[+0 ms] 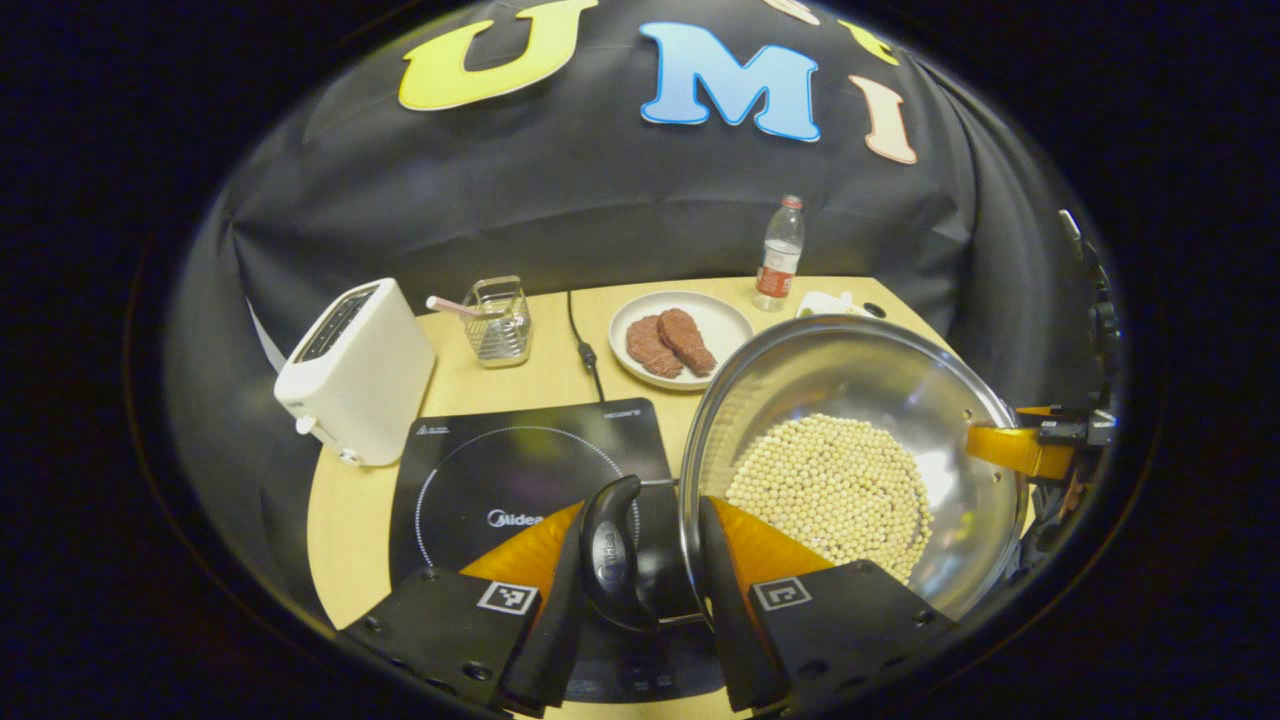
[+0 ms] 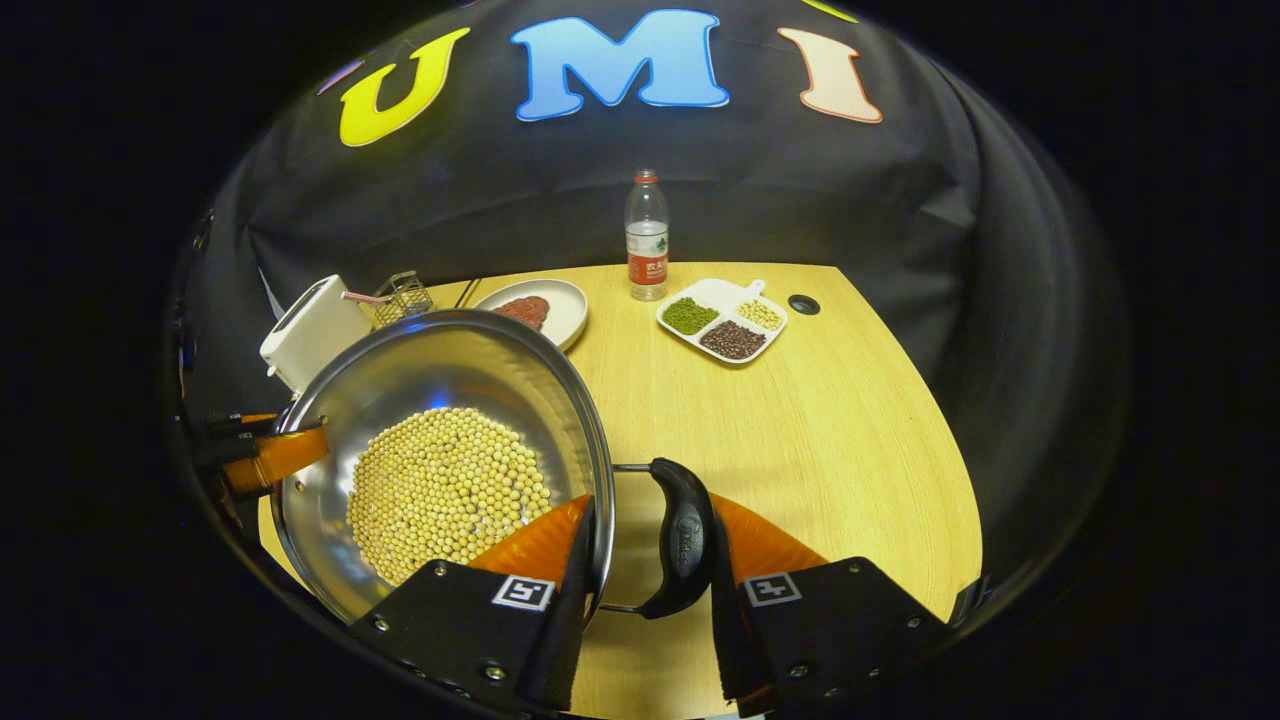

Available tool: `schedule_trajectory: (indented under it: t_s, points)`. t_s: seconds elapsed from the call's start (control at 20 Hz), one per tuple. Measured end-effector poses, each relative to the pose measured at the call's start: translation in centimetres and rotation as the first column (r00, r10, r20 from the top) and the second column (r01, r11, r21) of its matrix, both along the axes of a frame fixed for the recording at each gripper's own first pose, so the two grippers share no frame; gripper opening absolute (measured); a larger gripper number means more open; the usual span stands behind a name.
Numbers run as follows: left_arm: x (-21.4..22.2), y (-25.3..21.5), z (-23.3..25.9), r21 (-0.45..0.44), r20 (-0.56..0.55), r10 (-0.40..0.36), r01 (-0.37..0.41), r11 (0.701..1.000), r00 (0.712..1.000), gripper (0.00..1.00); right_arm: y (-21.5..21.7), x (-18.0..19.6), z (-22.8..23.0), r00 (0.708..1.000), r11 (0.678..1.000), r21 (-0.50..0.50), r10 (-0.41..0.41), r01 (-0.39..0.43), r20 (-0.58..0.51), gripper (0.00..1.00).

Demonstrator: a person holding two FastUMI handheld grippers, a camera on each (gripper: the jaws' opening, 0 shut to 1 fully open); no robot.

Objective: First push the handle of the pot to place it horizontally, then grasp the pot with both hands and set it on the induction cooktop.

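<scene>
Left gripper view: left gripper (image 1: 650, 560) clamping the glossy curved handle (image 1: 612, 565) and rim of the round steel pot (image 1: 850, 400) of beige beans (image 1: 835, 490), hovering at 3 o'clock of the flat glassy induction cooktop (image 1: 500, 470).

Right gripper view: right gripper (image 2: 645, 555) pinching rim and opposite handle (image 2: 683, 545), over the woodgrain table (image 2: 800, 430).
</scene>
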State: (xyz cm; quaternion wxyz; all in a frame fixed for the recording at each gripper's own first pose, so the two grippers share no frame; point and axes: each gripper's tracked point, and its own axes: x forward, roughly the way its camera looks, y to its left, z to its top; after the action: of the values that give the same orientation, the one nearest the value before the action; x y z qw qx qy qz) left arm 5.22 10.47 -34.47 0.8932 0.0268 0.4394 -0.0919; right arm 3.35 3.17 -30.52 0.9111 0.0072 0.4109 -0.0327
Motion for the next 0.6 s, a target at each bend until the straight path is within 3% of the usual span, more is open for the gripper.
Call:
schedule_trajectory:
  t_s: [0.55, 0.6]
  points:
    - [0.1, 8.9, 0.1, 0.007, -0.014, 0.027, -0.027, 1.000, 1.000, 0.64, 8.2, 0.9, -0.6, 1.000, 1.000, 0.017, 0.021, -0.020, -0.019, 0.54]
    - [0.2, 9.7, 0.0, 0.007, -0.017, 0.030, -0.030, 1.000, 0.999, 0.60, 8.8, 1.1, -0.6, 0.999, 1.000, 0.017, 0.024, -0.023, -0.021, 0.54]
